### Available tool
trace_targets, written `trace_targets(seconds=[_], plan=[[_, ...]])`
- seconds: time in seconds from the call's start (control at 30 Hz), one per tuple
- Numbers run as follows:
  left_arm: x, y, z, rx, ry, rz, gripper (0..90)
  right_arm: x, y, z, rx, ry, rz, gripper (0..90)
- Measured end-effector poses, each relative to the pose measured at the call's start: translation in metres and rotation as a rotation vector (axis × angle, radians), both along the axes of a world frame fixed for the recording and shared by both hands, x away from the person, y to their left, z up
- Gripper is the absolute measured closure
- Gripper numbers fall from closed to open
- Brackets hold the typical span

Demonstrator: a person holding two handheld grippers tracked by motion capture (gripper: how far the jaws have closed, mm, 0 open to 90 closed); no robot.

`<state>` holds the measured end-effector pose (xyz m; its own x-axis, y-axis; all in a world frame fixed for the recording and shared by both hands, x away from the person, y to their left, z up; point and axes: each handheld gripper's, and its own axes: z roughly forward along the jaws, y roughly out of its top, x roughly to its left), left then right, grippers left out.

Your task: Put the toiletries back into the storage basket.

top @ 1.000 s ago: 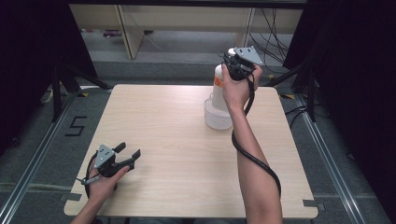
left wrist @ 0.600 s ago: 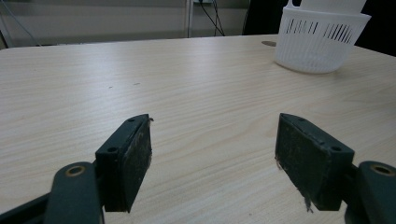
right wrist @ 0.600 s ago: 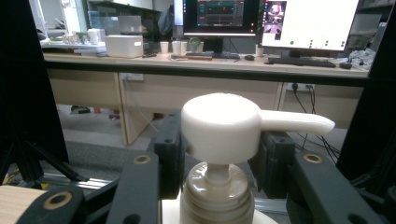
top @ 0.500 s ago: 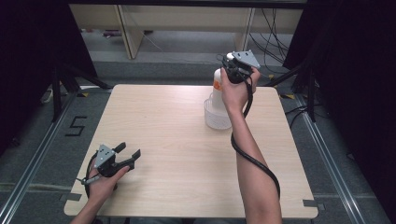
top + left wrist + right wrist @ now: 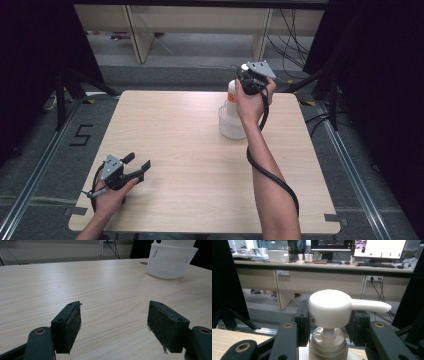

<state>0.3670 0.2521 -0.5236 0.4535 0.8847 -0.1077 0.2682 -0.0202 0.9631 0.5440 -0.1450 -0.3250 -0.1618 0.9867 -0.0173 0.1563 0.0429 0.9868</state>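
While the right gripper [image 5: 329, 325] clamps the upright pump bottle [image 5: 328, 345] at its neck, spout toward 3 o'clock, directly above the white basket [image 5: 231, 126], the left gripper [image 5: 140, 164] rests wide open and empty, the basket well off at its 1 o'clock.

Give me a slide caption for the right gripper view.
Right gripper closed around a pump bottle's neck, just under its white pump head, with an office desk behind.

One pump bottle [image 5: 329, 322], one white basket [image 5: 171, 261], one table [image 5: 175, 135], two grippers
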Motion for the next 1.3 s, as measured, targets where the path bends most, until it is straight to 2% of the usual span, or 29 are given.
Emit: trace_targets(seconds=[0.03, 0.07, 0.13, 0.17, 0.23, 0.27, 0.3, 0.6, 0.63, 0.77, 0.83, 0.97, 1.03, 1.3], plan=[[0.000, 0.000, 0.000, -0.001, 0.000, 0.000, 26.5, 0.000, 0.001, -0.001, 0.017, 0.016, -0.002, 60.1], [0.000, 0.000, 0.000, -0.001, 0.001, 0.001, 26.5, 0.000, 0.000, -0.003, 0.001, 0.014, 0.003, 60.1], [0.000, 0.000, 0.000, 0.001, 0.003, 0.004, 26.4, 0.001, 0.001, -0.005, 0.007, 0.019, 0.000, 60.1], [0.000, 0.000, 0.000, 0.001, 0.003, 0.003, 26.5, 0.002, -0.001, -0.006, -0.013, 0.015, 0.004, 60.1], [0.000, 0.000, 0.000, 0.001, 0.003, 0.003, 26.4, 0.002, 0.001, -0.008, 0.009, 0.031, -0.001, 60.0], [0.000, 0.000, 0.000, 0.002, 0.003, 0.003, 26.5, 0.003, 0.000, -0.009, -0.005, 0.023, 0.000, 60.0], [0.000, 0.000, 0.000, -0.001, 0.001, -0.001, 26.4, 0.002, 0.000, -0.010, 0.006, 0.030, 0.001, 60.1], [0.000, 0.000, 0.000, -0.003, 0.000, -0.002, 26.4, 0.004, 0.000, -0.018, -0.003, 0.049, 0.002, 60.0], [0.000, 0.000, 0.000, -0.003, 0.000, -0.002, 26.4, 0.004, 0.001, -0.019, 0.009, 0.053, -0.003, 60.0], [0.000, 0.000, 0.000, -0.003, 0.000, -0.003, 26.4, 0.006, 0.001, -0.023, -0.011, 0.057, 0.006, 60.1], [0.000, 0.000, 0.000, -0.002, 0.000, -0.003, 26.4, 0.005, 0.002, -0.025, 0.008, 0.074, 0.001, 60.0], [0.000, 0.000, 0.000, -0.002, 0.001, -0.004, 26.3, 0.007, 0.001, -0.028, -0.010, 0.072, 0.009, 60.0], [0.000, 0.000, 0.000, -0.002, 0.000, -0.005, 26.4, 0.006, 0.002, -0.029, 0.002, 0.082, 0.005, 60.0], [0.000, 0.000, 0.000, -0.003, 0.000, -0.006, 26.3, 0.007, 0.002, -0.034, -0.005, 0.090, 0.002, 60.0]])
